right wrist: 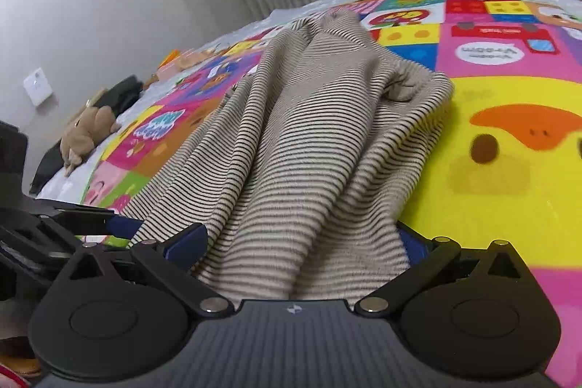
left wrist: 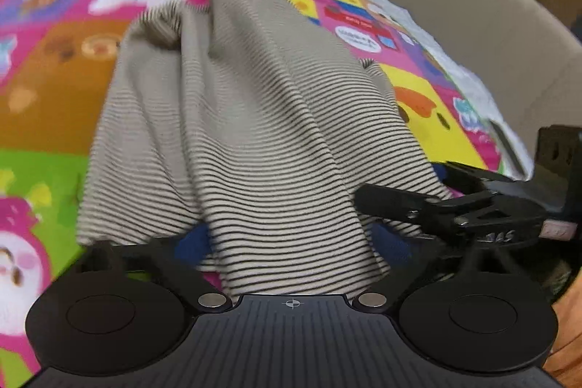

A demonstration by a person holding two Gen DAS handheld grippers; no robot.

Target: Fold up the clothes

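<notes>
A: What are the tongs doing?

B: The left tongs (left wrist: pixel 291 242) are clamped on the near hem of the striped garment (left wrist: pixel 236 119); cloth bunches between the blue pads (left wrist: pixel 191 248). The right tongs (right wrist: pixel 302 242) pinch the same edge just beside them, and each shows in the other's view

A: Why two grips on one edge?

B: My guess is that two holds keep the hem taut, so it can be drawn or laid over as one line and not sag in the middle

A: And the rest of the garment?

B: It trails away from the tongs in long ridges, its far end resting on the colourful play mat (right wrist: pixel 491 140), which gives it a flat bed to settle on

A: How far along is the folding?

B: Rumpled, lifted at the near edge; it could be mid-spread or mid-fold, I can't say which
</notes>
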